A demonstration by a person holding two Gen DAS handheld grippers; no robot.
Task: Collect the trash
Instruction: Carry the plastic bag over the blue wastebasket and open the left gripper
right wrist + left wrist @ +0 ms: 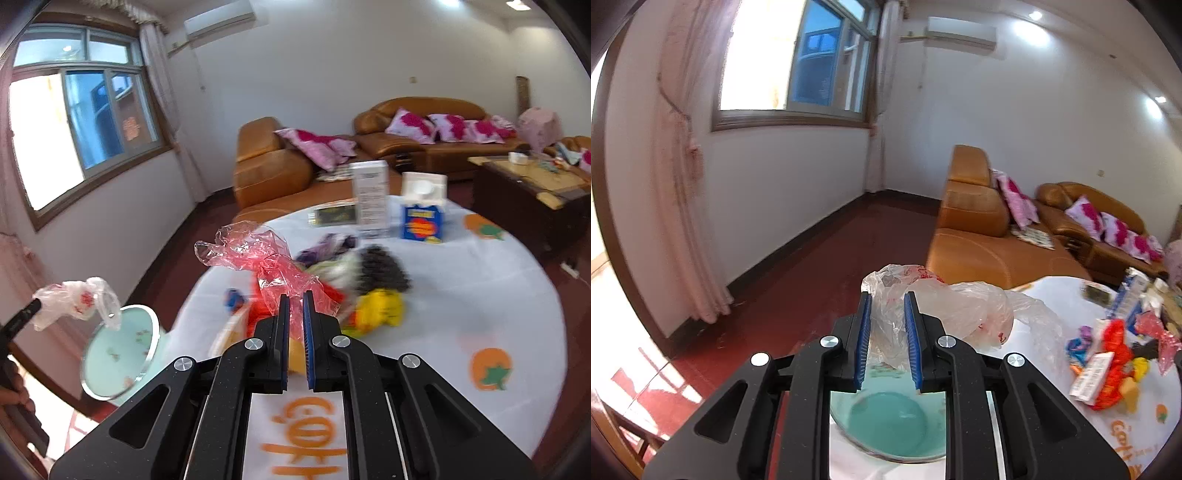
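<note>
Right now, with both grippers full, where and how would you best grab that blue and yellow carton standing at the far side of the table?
Grip the blue and yellow carton across its flat blue side walls, below the white top with the round cap. Come in level from the near side of the table: it stands upright, and that bare approach is probably easiest. The tall white box stands close on its left, so keep the fingers narrow there.

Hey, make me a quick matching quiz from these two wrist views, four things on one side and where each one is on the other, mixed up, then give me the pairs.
Things:
1. clear plastic bag
2. pink cellophane
3. mint green bin
4. blue and yellow carton

Places:
A. standing upright at the far side of the table
B. pinched in the right gripper
C. beside the table's edge, under the bag
D. pinched in the left gripper

Pairs: 1-D, 2-B, 3-C, 4-A
</note>
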